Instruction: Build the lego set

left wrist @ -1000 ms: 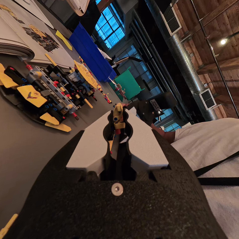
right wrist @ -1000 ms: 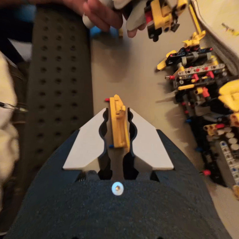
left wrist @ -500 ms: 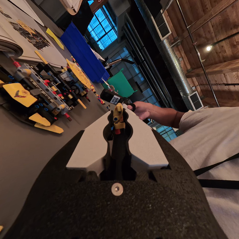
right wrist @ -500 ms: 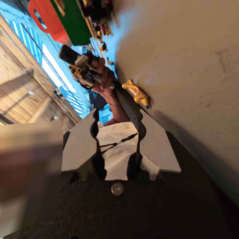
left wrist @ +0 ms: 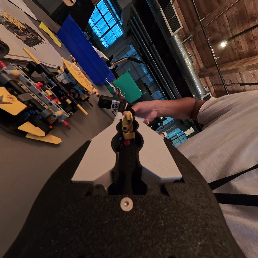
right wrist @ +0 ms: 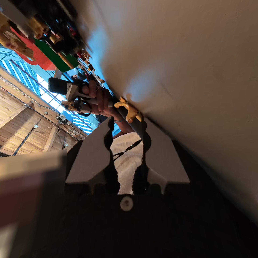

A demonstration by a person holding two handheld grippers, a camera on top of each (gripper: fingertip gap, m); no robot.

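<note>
The left gripper (left wrist: 126, 125), with its pale grey fingers, is squeezed tight on a small yellow lego piece with a red pin and a blue pin (left wrist: 127, 129), held up in the air at the middle of the left wrist view. The piece looks light and hard, and I think it could twist or pop out if squeezed on a thin end, so the flat yellow sides are the best place to hold it. The right gripper (right wrist: 126, 122) has its fingers spread apart with nothing between them. Just past its tips, at about 12 o'clock, a curved yellow lego piece (right wrist: 129, 110) lies on the flat grey table (right wrist: 195, 69). It is smooth and bendy in shape, so it may slip; the thick middle seems the safest spot to grab. Farther off in the left wrist view, at 10 o'clock, sits the big half-built black, grey and yellow lego car (left wrist: 41, 97). It has many small parts sticking out, so I guess it breaks easily. Behind it, at 11 o'clock, stands a long blue plastic bin (left wrist: 83, 53).
</note>
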